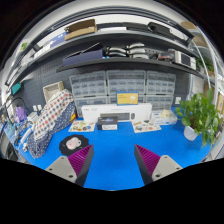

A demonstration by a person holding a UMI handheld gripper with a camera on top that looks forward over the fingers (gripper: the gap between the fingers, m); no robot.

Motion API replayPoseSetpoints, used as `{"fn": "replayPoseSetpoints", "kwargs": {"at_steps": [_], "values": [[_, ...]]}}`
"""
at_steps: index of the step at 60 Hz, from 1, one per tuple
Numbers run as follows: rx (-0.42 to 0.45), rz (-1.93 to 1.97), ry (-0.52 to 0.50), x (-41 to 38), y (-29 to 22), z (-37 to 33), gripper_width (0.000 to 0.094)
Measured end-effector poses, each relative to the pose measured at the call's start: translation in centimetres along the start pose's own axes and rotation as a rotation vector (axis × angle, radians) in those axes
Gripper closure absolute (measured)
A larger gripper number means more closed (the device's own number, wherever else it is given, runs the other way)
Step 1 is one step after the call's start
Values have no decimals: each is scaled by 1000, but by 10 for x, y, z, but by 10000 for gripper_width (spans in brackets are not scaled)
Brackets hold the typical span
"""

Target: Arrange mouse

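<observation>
A small dark rounded object, apparently the mouse [73, 143], lies on a pale pad on the blue table [115, 145]. It is just ahead of my left finger and slightly outside it. My gripper [113, 166] is open and empty, its purple pads [81, 160] wide apart low over the table. Only bare blue surface lies between the fingers.
A checkered cloth bundle [52, 118] lies at the left. A green plant in a white pot [200, 116] stands at the right. White trays [83, 126] and a black device [115, 119] line the table's back edge, below grey drawer cabinets [120, 87].
</observation>
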State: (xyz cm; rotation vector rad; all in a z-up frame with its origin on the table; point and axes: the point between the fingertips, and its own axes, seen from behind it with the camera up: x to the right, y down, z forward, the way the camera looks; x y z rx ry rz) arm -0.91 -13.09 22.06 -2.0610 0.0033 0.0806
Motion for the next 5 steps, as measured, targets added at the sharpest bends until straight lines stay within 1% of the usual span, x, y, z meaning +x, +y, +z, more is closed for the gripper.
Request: {"fn": "replayPoseSetpoints", "kwargs": {"at_steps": [5], "values": [[-10, 0, -5, 2, 4, -1, 120]]}}
